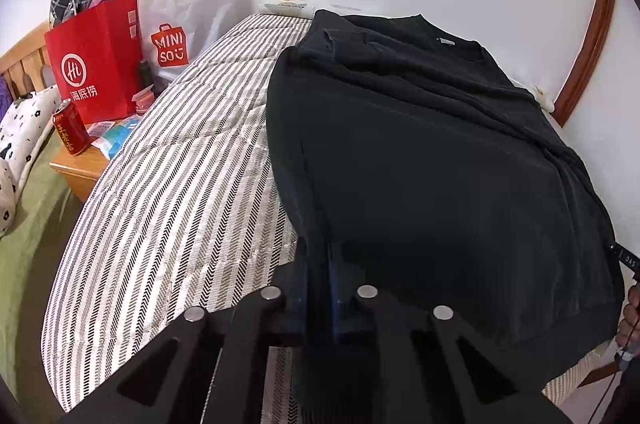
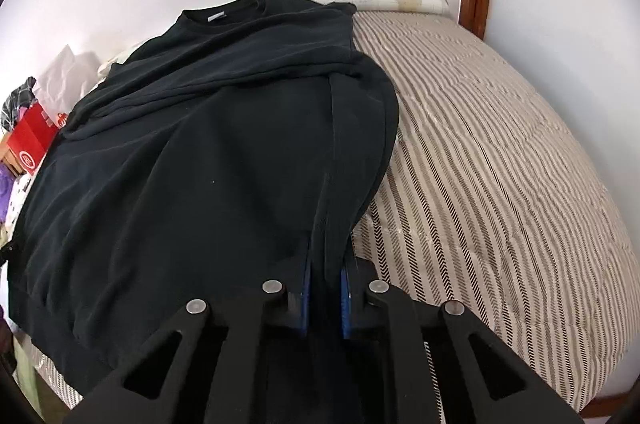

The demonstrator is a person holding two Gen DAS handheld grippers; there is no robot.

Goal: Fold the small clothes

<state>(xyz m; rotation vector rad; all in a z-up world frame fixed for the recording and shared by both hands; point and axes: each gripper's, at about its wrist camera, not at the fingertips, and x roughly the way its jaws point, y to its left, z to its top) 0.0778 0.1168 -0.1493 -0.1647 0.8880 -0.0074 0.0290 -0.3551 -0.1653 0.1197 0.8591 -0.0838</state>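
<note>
1. The black sweatshirt (image 1: 420, 144) lies flat on the striped mattress (image 1: 168, 184). Its collar is at the far end, near the wall, and its hem is at the near end.
2. Its long axis runs from near to far, so the neck points away from the person.
3. The sleeves seem already folded in across the body, so I judge the side folds are done.
4. The left gripper (image 1: 320, 288) is closed tightly on the near left part of the hem; the right gripper (image 2: 326, 288) pinches the near right part in the same way.
5. What is left, I think, is to bring the hem toward the collar and flatten the stack.
</note>
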